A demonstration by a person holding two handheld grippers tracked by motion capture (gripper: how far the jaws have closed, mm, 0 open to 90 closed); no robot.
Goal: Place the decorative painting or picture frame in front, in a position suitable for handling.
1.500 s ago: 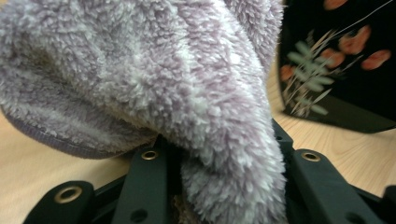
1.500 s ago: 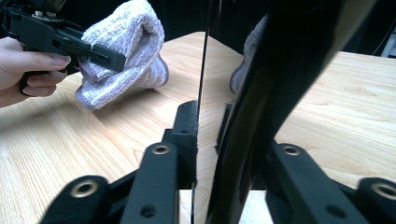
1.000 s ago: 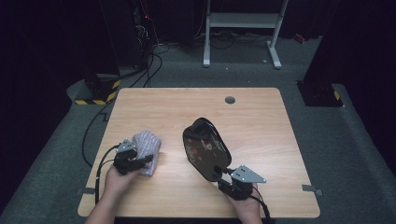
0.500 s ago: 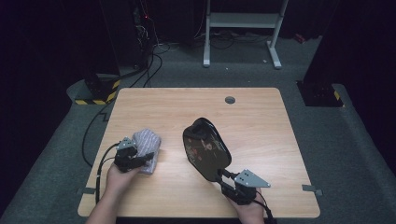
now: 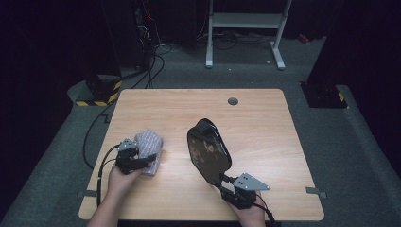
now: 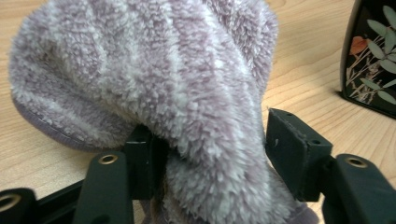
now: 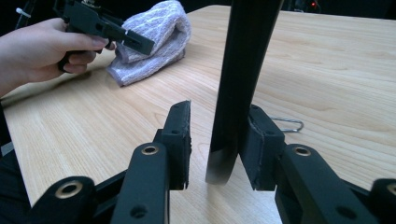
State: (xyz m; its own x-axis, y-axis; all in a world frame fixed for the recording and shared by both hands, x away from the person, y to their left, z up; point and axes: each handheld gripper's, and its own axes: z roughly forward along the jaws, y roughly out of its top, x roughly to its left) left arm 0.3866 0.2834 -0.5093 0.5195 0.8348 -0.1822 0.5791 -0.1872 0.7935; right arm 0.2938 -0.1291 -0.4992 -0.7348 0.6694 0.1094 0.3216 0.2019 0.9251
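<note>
Wooden table (image 5: 265,123); left gripper (image 5: 142,161) jaws just widening around towel (image 5: 149,144); right gripper (image 5: 227,182) jaws loose around tray (image 5: 208,151).

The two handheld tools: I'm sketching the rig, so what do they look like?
Both are black, with two blocky jaws on bolted linkage arms. The left tool trails a black cable; the right tool carries a grey three-cornered plate. The forearms are bare, with no sleeves visible.

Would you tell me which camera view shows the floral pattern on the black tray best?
The high view: the black tray stands tilted with its whole painted face toward that camera. The left gripper view catches just a corner of it with leaves. The right gripper view sees it edge-on, pattern hidden.
</note>
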